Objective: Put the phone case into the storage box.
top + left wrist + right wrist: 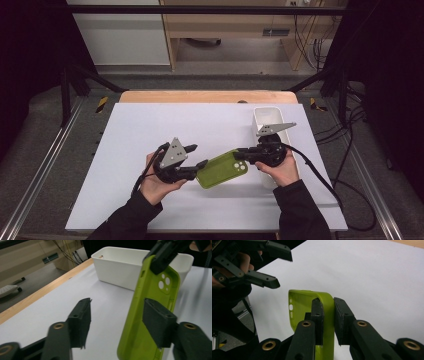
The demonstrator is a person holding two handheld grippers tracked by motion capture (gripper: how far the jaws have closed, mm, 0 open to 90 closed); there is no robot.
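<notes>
obstacle: white bin [264, 116] far right | free: table [150, 125] left/centre

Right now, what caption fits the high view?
Right tongs pinch a green phone case as the left tongs open beside it.

green phone case [220, 170], white bin [270, 122], table [150, 130]

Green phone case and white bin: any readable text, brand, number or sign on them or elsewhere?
None readable.
Lime-green silicone phone case: no logo or lettering, only camera cut-outs.
White plastic rectangular bin: plain walls, no label.
Grey vent-like plate on the wooden cabinet: any marking too small and blurred to read.
</notes>
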